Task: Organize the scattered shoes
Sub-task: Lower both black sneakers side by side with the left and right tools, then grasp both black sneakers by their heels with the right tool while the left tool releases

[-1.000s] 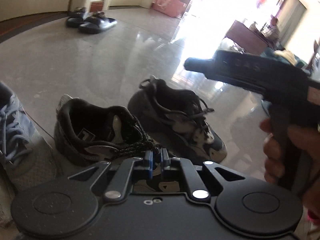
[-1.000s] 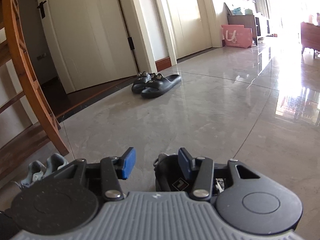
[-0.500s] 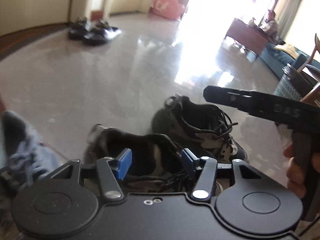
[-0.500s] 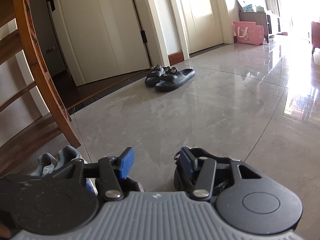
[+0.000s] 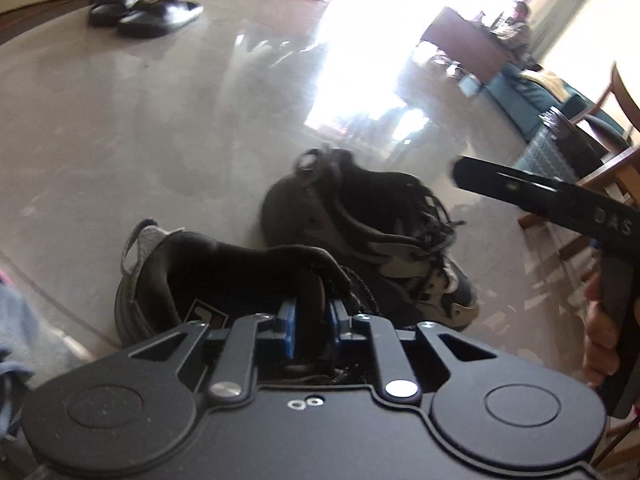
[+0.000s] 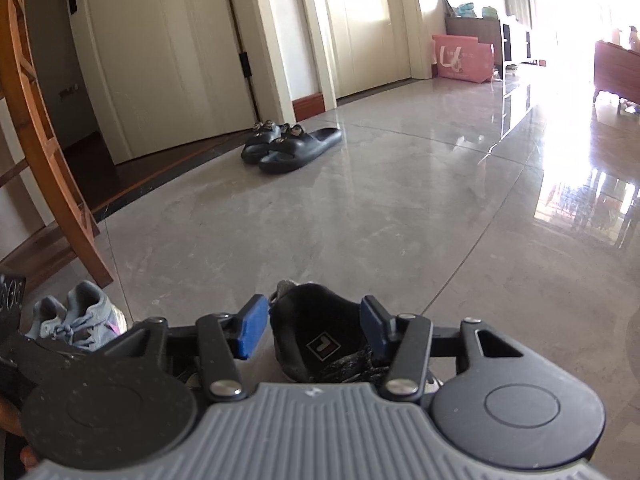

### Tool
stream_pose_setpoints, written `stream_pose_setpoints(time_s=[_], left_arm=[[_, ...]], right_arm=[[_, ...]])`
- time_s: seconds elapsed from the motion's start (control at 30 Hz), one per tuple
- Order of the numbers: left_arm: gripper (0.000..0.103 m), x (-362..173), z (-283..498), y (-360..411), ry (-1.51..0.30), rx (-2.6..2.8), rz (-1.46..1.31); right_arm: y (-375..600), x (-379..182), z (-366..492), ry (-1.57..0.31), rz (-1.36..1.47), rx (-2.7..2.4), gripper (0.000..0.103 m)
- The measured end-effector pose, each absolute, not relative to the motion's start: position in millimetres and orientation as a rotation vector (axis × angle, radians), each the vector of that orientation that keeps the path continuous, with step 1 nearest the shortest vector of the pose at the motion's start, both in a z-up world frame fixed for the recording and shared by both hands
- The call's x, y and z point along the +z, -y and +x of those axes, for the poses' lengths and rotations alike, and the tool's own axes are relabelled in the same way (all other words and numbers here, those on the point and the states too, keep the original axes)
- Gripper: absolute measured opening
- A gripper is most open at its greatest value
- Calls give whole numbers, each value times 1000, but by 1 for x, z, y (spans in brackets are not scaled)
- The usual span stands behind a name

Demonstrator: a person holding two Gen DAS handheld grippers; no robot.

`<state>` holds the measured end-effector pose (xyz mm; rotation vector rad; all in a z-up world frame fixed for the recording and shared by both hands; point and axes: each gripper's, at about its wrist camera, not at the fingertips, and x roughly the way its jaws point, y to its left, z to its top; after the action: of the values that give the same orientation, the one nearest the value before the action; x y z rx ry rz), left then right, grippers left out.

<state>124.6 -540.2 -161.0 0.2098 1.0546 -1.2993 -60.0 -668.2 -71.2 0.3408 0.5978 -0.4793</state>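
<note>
Black sneaker (image 5: pixel 192 280) is sitting near on the floor (image 5: pixel 160 120) — left gripper (image 5: pixel 312 328) closing just now, pinching its tongue. Right gripper (image 6: pixel 314 328) is hanging half-open around the second sneaker (image 6: pixel 320 336), gripping nothing — slippers (image 6: pixel 288 144) far, blue sneakers (image 6: pixel 76 320) left.

Glossy grey tiled floor (image 6: pixel 360 208) ahead of me, white doors (image 6: pixel 168 60) to my left, a wooden frame (image 6: pixel 44 128) leaning near them, pink shopping bag (image 6: pixel 464 58) by the far wall, a seated person (image 5: pixel 516 28) behind a brown wooden desk (image 5: pixel 468 46), teal sofa (image 5: pixel 532 96) at my right
</note>
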Motion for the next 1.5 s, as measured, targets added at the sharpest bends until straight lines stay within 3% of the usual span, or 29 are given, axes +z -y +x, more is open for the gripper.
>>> stream_pose_setpoints(time_s=[0.23,0.3,0.57,0.9,1.0,1.1,1.5], left_arm=[[15,-162,83,571,-1013,-1432,251],[22,-161,75,573,-991,-1442,250],[25,-138,86,526,-925,-1320,157],[29,-136,103,486,-940,-1126,80],[38,-134,105,485,-941,-1120,76],[39,-134,105,482,-943,-1117,75],[46,-141,95,475,-913,-1011,233]], right_arm=[[662,-72,-54,-625,319,-440,56],[663,-73,-54,-638,319,-436,56],[668,-77,-52,-671,307,-416,56],[649,-109,-12,-878,177,-265,60],[640,-112,-8,-914,80,-242,63],[638,-113,-1,-945,-4,-215,64],[649,-145,33,-1100,-138,-76,66]])
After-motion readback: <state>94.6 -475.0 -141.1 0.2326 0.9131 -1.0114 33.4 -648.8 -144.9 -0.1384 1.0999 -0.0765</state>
